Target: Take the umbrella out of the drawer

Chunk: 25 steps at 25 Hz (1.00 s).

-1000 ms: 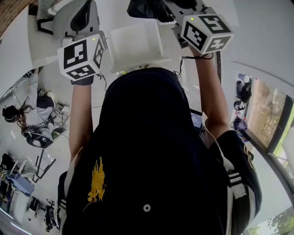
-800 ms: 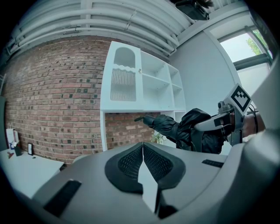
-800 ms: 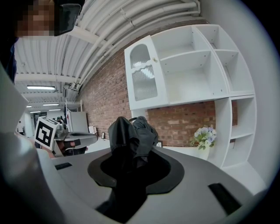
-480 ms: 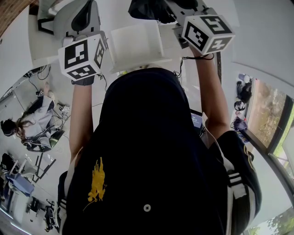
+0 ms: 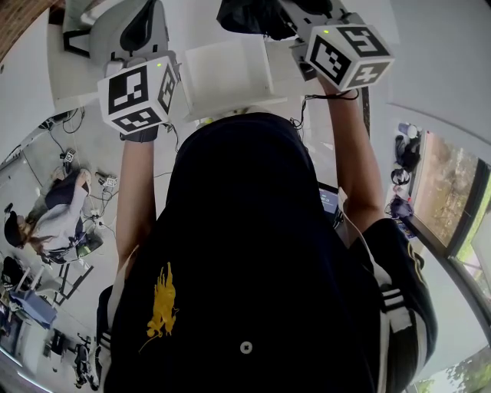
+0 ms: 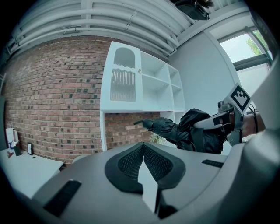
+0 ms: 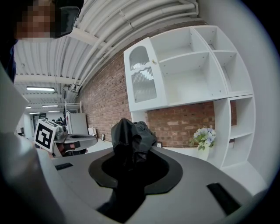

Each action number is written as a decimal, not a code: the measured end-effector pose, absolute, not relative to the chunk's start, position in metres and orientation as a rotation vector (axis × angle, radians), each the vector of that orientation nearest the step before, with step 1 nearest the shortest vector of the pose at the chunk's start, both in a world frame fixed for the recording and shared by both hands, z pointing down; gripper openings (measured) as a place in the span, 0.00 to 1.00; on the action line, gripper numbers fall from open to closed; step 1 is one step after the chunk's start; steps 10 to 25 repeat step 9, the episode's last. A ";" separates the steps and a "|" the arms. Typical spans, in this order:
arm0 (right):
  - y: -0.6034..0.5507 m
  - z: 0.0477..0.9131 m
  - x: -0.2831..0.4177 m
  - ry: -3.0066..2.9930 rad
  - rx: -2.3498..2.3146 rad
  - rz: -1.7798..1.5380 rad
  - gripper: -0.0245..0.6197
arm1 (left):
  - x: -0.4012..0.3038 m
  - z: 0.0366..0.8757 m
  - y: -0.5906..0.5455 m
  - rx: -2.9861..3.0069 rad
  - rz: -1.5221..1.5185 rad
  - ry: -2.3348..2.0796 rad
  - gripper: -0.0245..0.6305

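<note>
While a person holds two handheld grippers up side by side before a white shelving unit (image 7: 192,74) on a brick wall (image 6: 52,96), the right gripper (image 7: 131,159) has its jaws clamped on a folded black umbrella (image 7: 131,135). Bunched fabric fills the gap between its pads and bulges out past them. From the left gripper view the umbrella (image 6: 183,129) juts sideways from that clamp, a thin dark stub at its far end, lying roughly level and touching no furniture. The grip sits on the thick, soft bundle, probably because the fabric gives the pads the most to bite on.

The left gripper (image 6: 143,151) carries nothing. Its two ribbed pads are pressed flat together, and it is held apart from the umbrella, seemingly parked out of the way while the other does the carrying.

In the head view the umbrella (image 5: 249,15) shows at the top edge, beyond a white box-shaped unit (image 5: 226,77). Whether that unit is the drawer cannot be told, but the umbrella is plainly inside nothing, so the removal looks all but complete. A vase of flowers (image 7: 202,140) stands on the counter under the shelves.
</note>
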State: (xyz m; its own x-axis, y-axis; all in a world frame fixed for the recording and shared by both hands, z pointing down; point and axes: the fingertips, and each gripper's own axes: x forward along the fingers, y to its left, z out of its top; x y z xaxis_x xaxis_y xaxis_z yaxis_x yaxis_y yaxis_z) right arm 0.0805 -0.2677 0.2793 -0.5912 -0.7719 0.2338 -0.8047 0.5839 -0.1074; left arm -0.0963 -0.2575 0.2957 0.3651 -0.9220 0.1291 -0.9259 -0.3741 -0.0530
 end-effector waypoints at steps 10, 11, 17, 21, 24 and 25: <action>-0.268 0.281 0.074 -2.643 1.336 0.307 0.22 | -0.103 0.296 -0.258 2.569 0.211 -1.737 0.07; -0.268 0.281 0.074 -2.643 1.336 0.307 0.22 | -0.103 0.296 -0.258 2.569 0.211 -1.737 0.07; -0.268 0.281 0.074 -2.643 1.336 0.307 0.22 | -0.103 0.296 -0.258 2.569 0.211 -1.737 0.07; -0.268 0.281 0.074 -2.643 1.336 0.307 0.22 | -0.103 0.296 -0.258 2.569 0.211 -1.737 0.07; -0.268 0.281 0.074 -2.643 1.336 0.307 0.22 | -0.103 0.296 -0.258 2.569 0.211 -1.737 0.07; -0.268 0.281 0.074 -2.643 1.336 0.307 0.22 | -0.103 0.296 -0.258 2.569 0.211 -1.737 0.07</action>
